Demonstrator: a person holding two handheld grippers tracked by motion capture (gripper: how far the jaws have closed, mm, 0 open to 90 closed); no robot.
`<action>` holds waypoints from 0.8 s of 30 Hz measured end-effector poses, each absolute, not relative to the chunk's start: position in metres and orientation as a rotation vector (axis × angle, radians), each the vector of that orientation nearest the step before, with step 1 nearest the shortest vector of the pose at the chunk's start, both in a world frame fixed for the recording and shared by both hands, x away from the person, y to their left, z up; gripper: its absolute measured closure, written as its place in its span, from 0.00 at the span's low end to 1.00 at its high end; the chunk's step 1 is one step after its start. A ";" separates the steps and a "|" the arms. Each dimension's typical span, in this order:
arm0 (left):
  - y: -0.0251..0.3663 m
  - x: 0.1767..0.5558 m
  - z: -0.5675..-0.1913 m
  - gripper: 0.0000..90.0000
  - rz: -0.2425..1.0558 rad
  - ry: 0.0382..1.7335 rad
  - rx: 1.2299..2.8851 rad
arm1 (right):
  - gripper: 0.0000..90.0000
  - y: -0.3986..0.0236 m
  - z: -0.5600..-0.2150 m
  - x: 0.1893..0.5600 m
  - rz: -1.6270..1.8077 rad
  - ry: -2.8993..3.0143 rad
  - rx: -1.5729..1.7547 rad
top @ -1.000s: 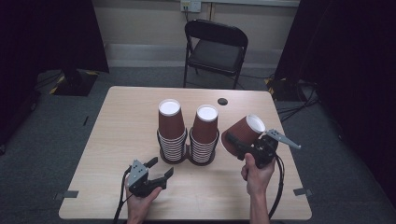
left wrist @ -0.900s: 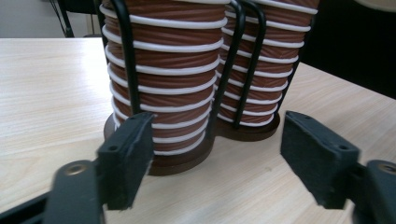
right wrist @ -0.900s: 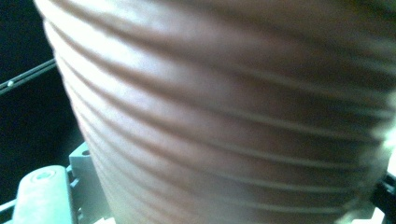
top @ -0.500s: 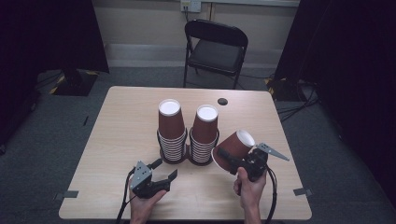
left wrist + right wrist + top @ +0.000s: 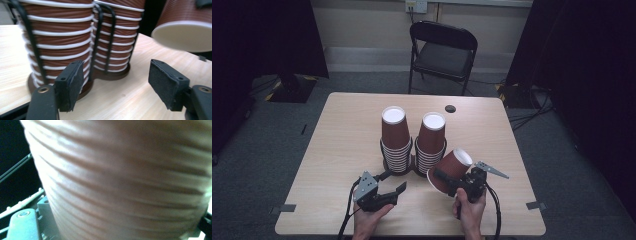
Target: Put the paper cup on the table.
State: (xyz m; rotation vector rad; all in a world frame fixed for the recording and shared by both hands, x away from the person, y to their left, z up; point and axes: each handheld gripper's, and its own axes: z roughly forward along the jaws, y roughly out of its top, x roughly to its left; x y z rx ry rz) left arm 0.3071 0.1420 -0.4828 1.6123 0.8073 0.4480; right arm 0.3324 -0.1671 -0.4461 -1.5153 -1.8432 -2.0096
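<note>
On the wooden surface (image 5: 337,145), two racked stacks of brown cups (image 5: 414,145) are standing as the right tool (image 5: 451,181) is clamping a tilted single cup (image 5: 451,169) just beside them; the left tool (image 5: 396,184), having just narrowed its jaws, is resting apart, gripping nothing.

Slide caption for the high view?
Right tool grips a tilted brown paper cup beside two racked cup stacks; left tool waits open.
</note>
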 end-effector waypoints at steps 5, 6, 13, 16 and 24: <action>0.137 0.305 -0.481 0.36 0.458 0.773 1.605 | 0.15 -0.155 -0.453 0.329 -2.001 -1.795 -1.465; 0.136 0.304 -0.481 0.37 0.461 0.775 1.601 | 0.15 -0.153 -0.454 0.328 -2.000 -1.794 -1.456; 0.132 0.302 -0.480 0.49 0.450 0.706 1.603 | 0.15 -0.139 -0.460 0.324 -1.976 -1.724 -1.410; 0.128 0.302 -0.481 0.51 0.450 0.682 1.583 | 0.15 -0.134 -0.463 0.321 -1.973 -1.701 -1.409; 0.122 0.301 -0.482 0.57 0.464 0.632 1.534 | 0.15 -0.124 -0.466 0.317 -1.945 -1.664 -1.388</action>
